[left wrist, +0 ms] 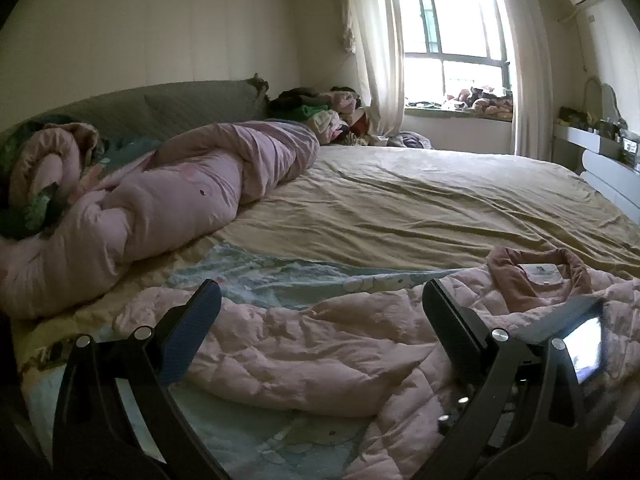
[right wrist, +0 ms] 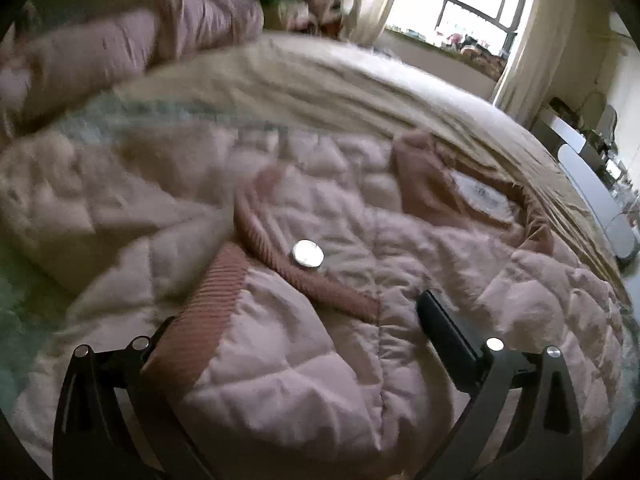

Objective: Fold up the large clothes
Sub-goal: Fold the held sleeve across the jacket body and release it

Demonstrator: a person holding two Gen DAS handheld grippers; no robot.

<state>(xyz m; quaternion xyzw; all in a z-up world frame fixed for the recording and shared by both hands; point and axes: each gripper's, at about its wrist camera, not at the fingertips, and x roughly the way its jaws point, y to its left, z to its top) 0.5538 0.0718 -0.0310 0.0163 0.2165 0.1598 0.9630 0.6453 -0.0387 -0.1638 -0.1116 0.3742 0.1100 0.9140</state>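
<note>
A pink quilted jacket (left wrist: 320, 352) lies crumpled on the bed, its darker pink ribbed collar (left wrist: 540, 276) with a white label at the right. My left gripper (left wrist: 320, 304) is open and empty, hovering just above the jacket's left part. In the right wrist view the jacket (right wrist: 320, 320) fills the frame, with a ribbed hem band (right wrist: 216, 304), a silver snap button (right wrist: 307, 253) and the collar (right wrist: 536, 220). My right gripper (right wrist: 296, 320) is open wide over the jacket; its left finger is hidden under the hem band. The view is blurred.
A rolled pink duvet (left wrist: 180, 192) lies along the grey headboard (left wrist: 160, 108) at the left. The bed has a tan sheet (left wrist: 440, 200). A clothes pile (left wrist: 320, 112) sits by the window (left wrist: 452, 28). A white dresser (left wrist: 608, 160) stands at the right.
</note>
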